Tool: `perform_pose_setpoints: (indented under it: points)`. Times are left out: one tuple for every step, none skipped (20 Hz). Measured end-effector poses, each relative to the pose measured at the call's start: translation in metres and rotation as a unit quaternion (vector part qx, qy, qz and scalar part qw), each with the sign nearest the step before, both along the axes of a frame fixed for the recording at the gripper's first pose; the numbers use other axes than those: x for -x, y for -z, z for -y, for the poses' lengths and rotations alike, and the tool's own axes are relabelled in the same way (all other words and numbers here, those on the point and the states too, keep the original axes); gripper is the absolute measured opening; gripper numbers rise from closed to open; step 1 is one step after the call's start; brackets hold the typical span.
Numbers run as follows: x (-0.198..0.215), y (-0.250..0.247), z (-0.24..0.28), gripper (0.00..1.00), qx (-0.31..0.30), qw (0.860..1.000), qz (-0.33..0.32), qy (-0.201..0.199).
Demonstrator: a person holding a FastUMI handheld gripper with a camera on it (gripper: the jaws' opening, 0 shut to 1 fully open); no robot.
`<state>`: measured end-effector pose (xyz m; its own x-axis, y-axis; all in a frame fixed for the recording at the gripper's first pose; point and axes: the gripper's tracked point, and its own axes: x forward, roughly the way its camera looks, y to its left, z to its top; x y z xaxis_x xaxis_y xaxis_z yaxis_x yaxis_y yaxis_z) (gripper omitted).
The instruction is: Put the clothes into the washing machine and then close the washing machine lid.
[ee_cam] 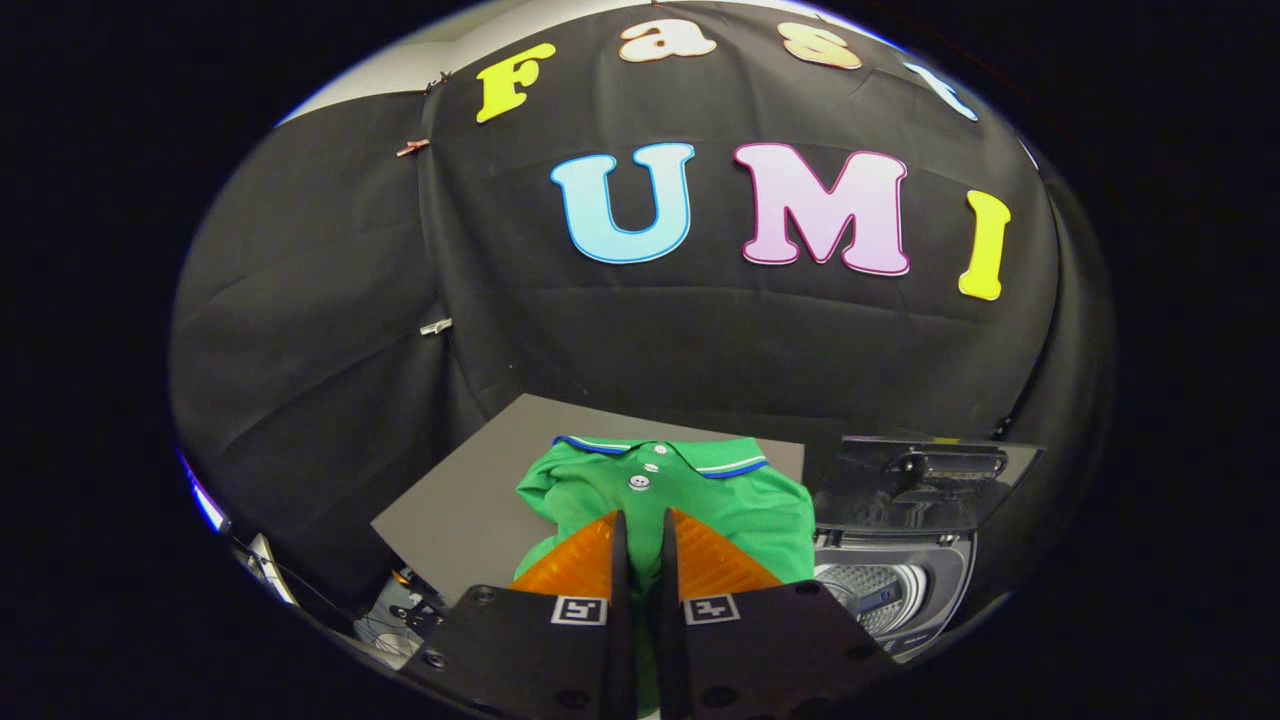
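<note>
A green polo shirt (745, 500) with a blue-and-white trimmed collar and white buttons lies bunched on a grey table (470, 490). My gripper (645, 516) is over the shirt's middle, just below the button placket. Its fingers stand close together with green cloth pinched in the narrow gap, so it is shut on the shirt. To the right of the shirt stands a dark top-loading washing machine (940, 570) with its lid (920, 475) raised. The perforated metal drum (865, 590) shows inside the opening.
Black cloth walls close the booth behind and to the left of the table. Left of the fingers and below the table's edge lie cables and small gear (400, 610). The washer stands close against the table's right side.
</note>
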<state>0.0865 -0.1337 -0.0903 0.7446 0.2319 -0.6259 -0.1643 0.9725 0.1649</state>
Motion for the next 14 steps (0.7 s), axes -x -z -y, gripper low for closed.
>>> perform_pose_setpoints:
  points:
    - [-0.001,-0.001,0.012,0.13,0.000,1.000,0.003,0.001]
    - [0.000,0.000,0.026,0.13,-0.001,1.000,0.003,0.002]
    - [0.000,0.000,0.040,0.13,-0.003,1.000,0.003,0.004]
    - [0.001,0.001,0.055,0.13,-0.007,1.000,0.002,0.008]
    - [0.001,0.003,0.070,0.13,-0.011,1.000,0.000,0.012]
    - [0.001,0.005,0.089,0.13,-0.016,1.000,-0.004,0.020]
    - [0.001,0.006,0.102,0.13,-0.021,0.999,-0.006,0.025]
    - [0.001,0.010,0.119,0.13,-0.023,0.999,-0.009,0.032]
    - [0.002,0.014,0.137,0.13,-0.024,0.999,-0.012,0.038]
    - [0.003,0.016,0.154,0.13,-0.029,0.998,-0.013,0.046]
    - [0.003,0.017,0.170,0.13,-0.036,0.998,-0.011,0.053]
    - [0.004,0.020,0.187,0.13,-0.045,0.997,-0.008,0.065]
    - [0.004,0.027,0.204,0.13,-0.045,0.996,-0.008,0.077]
    - [0.005,0.035,0.222,0.13,-0.040,0.995,-0.010,0.089]
